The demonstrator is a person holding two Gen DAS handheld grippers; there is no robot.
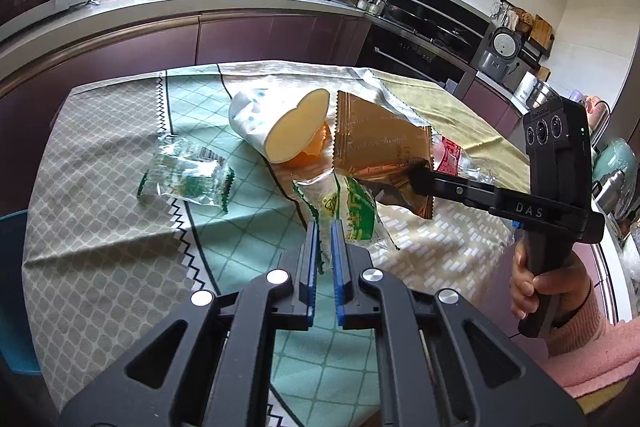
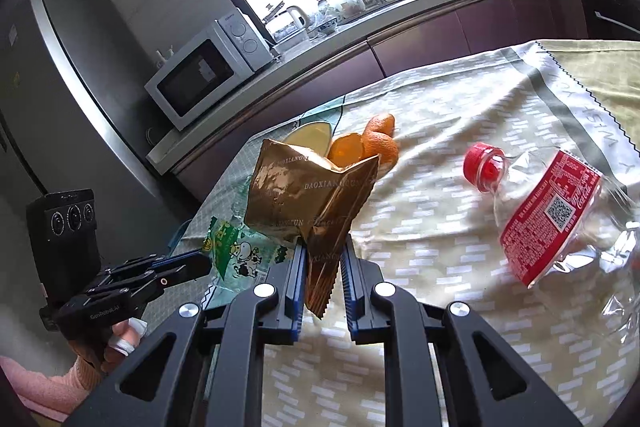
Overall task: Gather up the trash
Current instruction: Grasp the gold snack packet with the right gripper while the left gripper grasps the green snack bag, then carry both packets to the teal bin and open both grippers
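Observation:
My right gripper (image 2: 323, 259) is shut on a gold foil snack bag (image 2: 308, 195) and holds it above the table; the bag also shows in the left wrist view (image 1: 380, 155), with the right gripper (image 1: 420, 179) clamped on it. My left gripper (image 1: 325, 239) is nearly shut and looks empty, just before a green-and-white wrapper (image 1: 352, 215), which also shows in the right wrist view (image 2: 240, 255). A paper cup (image 1: 276, 127) lies on its side by orange peel (image 2: 368, 143). A crushed cola bottle (image 2: 552, 215) lies on the right. A clear wrapper (image 1: 184, 175) lies on the left.
The table wears a patterned cloth (image 1: 100, 227). A blue bin edge (image 1: 12, 287) shows at the table's left. A purple kitchen counter (image 1: 240, 27) with a microwave (image 2: 204, 71) runs behind. A fridge (image 2: 60, 87) stands on the far left.

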